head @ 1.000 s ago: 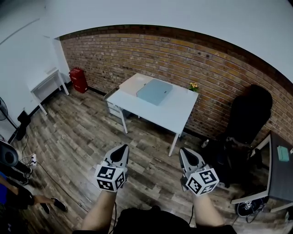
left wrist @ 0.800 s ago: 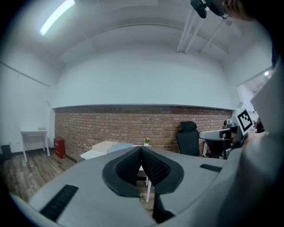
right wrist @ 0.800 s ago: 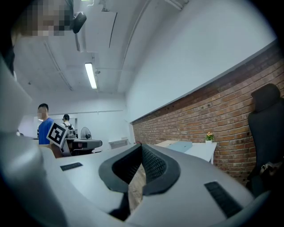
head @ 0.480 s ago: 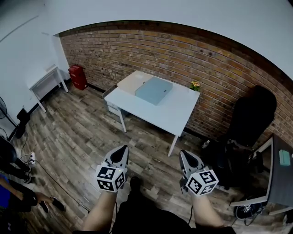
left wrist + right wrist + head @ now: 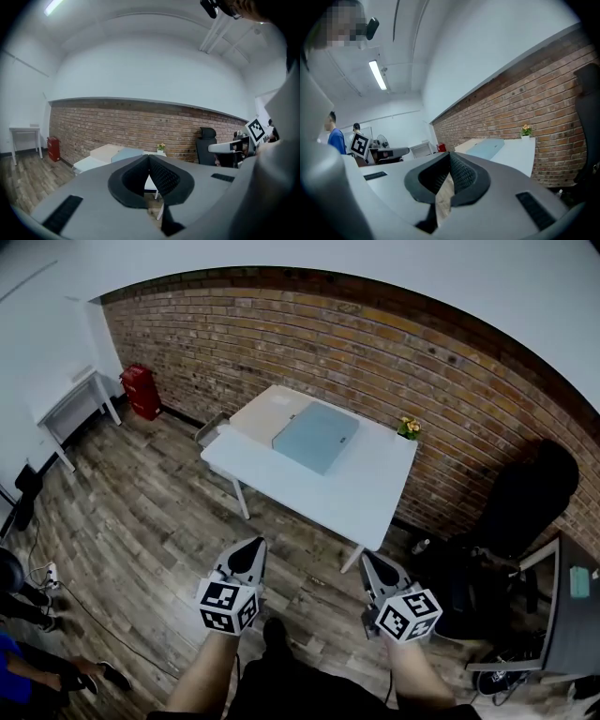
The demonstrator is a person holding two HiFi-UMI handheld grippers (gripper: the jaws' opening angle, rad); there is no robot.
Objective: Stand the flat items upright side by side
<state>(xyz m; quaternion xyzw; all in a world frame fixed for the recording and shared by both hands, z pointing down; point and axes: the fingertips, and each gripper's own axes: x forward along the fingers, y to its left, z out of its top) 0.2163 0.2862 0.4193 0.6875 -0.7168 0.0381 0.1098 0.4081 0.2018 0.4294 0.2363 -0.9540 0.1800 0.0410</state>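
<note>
Both tools are held out on the near side of the white tabletop (image 5: 375, 498), well short of it and above the wood floor (image 5: 141, 512), with their noses aimed toward it. The left tool (image 5: 254, 543) has its jaws pressed together with nothing between them. The right tool (image 5: 367, 558) is the same, jaws closed tip to tip and empty. Each carries its marker cube at the back, near the person's wrists.

The things to be stood up are on the far half of the tabletop, toward the brick wall (image 5: 375, 348). A pale blue folder (image 5: 316, 437) lies flat there. A beige folder (image 5: 265, 413) lies flat too, toward the tabletop's far left corner and tight against the blue one. I cannot tell whether the blue one overlaps it. Neither is upright, and neither tool touches them.

At the tabletop's far right corner, by the wall, stands a small potted plant (image 5: 408, 427). To the right of the tabletop there is a black office chair (image 5: 525, 493). Well off to the tabletop's left, a red box (image 5: 141, 390) stands against the wall, with a small white side table (image 5: 70, 404) just beyond it. Further left of the tabletop and nearer to me, a bystander's legs (image 5: 37, 671) show at the room's edge.
</note>
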